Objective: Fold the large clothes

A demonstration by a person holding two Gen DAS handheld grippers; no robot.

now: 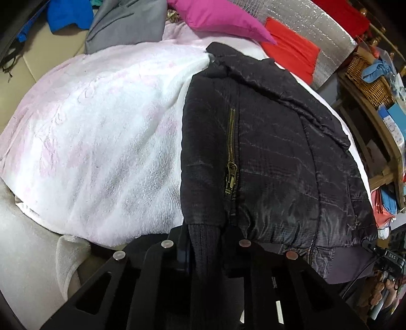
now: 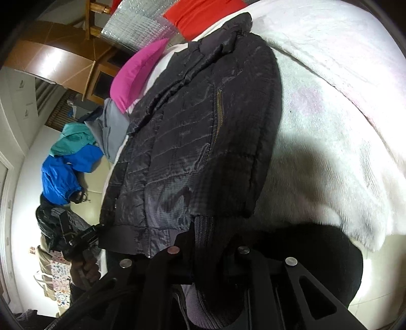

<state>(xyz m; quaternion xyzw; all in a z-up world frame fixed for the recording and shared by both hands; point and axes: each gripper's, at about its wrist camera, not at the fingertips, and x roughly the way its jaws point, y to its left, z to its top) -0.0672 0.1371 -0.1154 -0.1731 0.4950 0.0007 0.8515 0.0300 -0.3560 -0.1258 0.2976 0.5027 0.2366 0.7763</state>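
Note:
A black quilted jacket (image 1: 266,152) lies folded lengthwise on a white and pink fleece blanket (image 1: 101,127), with a brass pocket zip (image 1: 231,152) facing up. My left gripper (image 1: 205,243) is shut on the jacket's ribbed knit band (image 1: 203,236) at its near edge. In the right wrist view the same jacket (image 2: 192,132) runs away from me, collar at the far end. My right gripper (image 2: 208,243) is shut on a ribbed band (image 2: 203,228) at the jacket's near end. Dark fabric hangs below both sets of fingers.
Magenta (image 1: 218,20), grey (image 1: 127,25), blue (image 1: 68,15) and red (image 1: 291,50) garments lie beyond the blanket (image 2: 330,127). A wooden shelf with a wicker basket (image 1: 368,78) stands at the right. A hand holding a black device (image 2: 76,238) is by the jacket's hem.

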